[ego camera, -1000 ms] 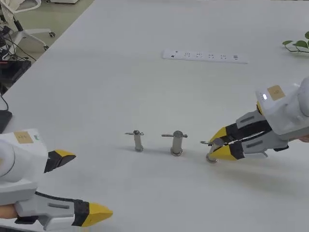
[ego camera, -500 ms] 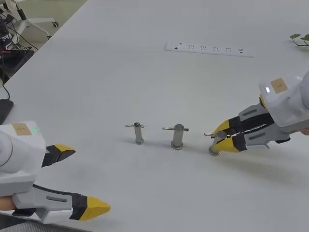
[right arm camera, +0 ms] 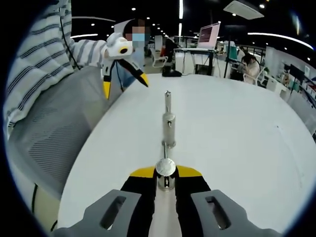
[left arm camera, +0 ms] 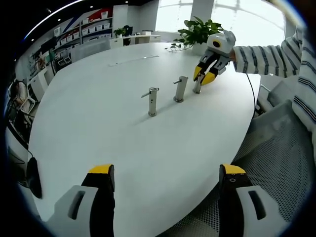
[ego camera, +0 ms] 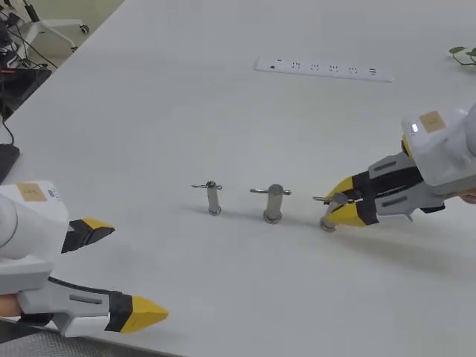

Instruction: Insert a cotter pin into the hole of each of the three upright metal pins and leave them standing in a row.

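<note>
Three upright metal pins stand in a row on the white table (ego camera: 186,111): the left pin (ego camera: 213,198), the middle pin (ego camera: 273,204) and the right pin (ego camera: 331,212). Each carries a thin cotter pin through its top. My right gripper (ego camera: 343,206) comes in from the right and is shut on the right pin (right arm camera: 166,174), with its yellow fingertips on both sides of the pin's head. Beyond it, the middle pin (right arm camera: 168,126) and left pin (right arm camera: 167,98) line up. My left gripper (ego camera: 123,271) hovers open at the near left, well apart from the row (left arm camera: 152,101).
A white power strip (ego camera: 324,69) lies at the back of the table. Plant leaves (ego camera: 465,56) show at the far right edge. A dark mesh chair (left arm camera: 276,148) stands off the table's near edge. Broad bare tabletop surrounds the pins.
The head camera has shifted a little. My right gripper stays clamped on the right pin, and my left gripper has sunk slightly toward the near table edge.
</note>
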The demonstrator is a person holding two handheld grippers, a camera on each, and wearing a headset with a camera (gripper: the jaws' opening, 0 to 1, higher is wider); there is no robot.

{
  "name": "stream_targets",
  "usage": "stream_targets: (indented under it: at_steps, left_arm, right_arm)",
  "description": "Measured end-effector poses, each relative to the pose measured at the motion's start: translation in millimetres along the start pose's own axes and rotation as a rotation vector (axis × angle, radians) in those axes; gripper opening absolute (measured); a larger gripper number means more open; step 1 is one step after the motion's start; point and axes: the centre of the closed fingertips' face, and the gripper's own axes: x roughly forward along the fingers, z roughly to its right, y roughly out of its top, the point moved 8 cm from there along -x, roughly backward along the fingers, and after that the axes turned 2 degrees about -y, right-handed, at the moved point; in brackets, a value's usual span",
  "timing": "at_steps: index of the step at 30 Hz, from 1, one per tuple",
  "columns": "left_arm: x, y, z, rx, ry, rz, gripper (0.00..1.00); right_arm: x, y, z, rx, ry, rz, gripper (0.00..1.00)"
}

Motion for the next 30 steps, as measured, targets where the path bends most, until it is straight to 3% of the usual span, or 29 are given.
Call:
stream_targets:
  at_steps: [4, 7, 12, 13, 18, 20, 30]
  left_arm:
    - [-0.1, 0.1, -0.4, 0.001, 0.004, 0.001, 0.89]
    - [-0.8, 0.7, -0.2, 0.001, 0.001, 0.006, 0.88]
    - [-2.5, 3.8, -0.1, 0.008, 0.002, 0.022, 0.89]
    - [-3.4, 4.6, 0.3, 0.006, -0.001, 0.029, 0.89]
    - [-5.5, 6.9, 1.6, 0.007, -0.017, 0.044, 0.88]
    - [-6.2, 8.2, 4.1, 0.002, -0.037, 0.057, 0.88]
    - [-9.2, 11.6, 1.0, 0.013, -0.034, 0.096, 0.91]
  right_arm:
    - [-1.7, 4.6, 0.4, 0.050, -0.006, 0.043, 0.16]
    - [-2.5, 7.4, 0.7, 0.047, -0.008, 0.052, 0.18]
    - [-2.1, 6.7, 0.4, 0.051, -0.035, 0.049, 0.32]
    - [-2.4, 7.7, -0.3, 0.107, -0.048, 0.075, 0.33]
    - [-8.7, 12.7, -3.6, 0.154, -0.068, 0.130, 0.41]
    - [-11.1, 13.5, -6.9, 0.159, -0.077, 0.132, 0.43]
    - [-22.4, 7.0, -28.4, 0.264, -0.178, 0.135, 0.66]
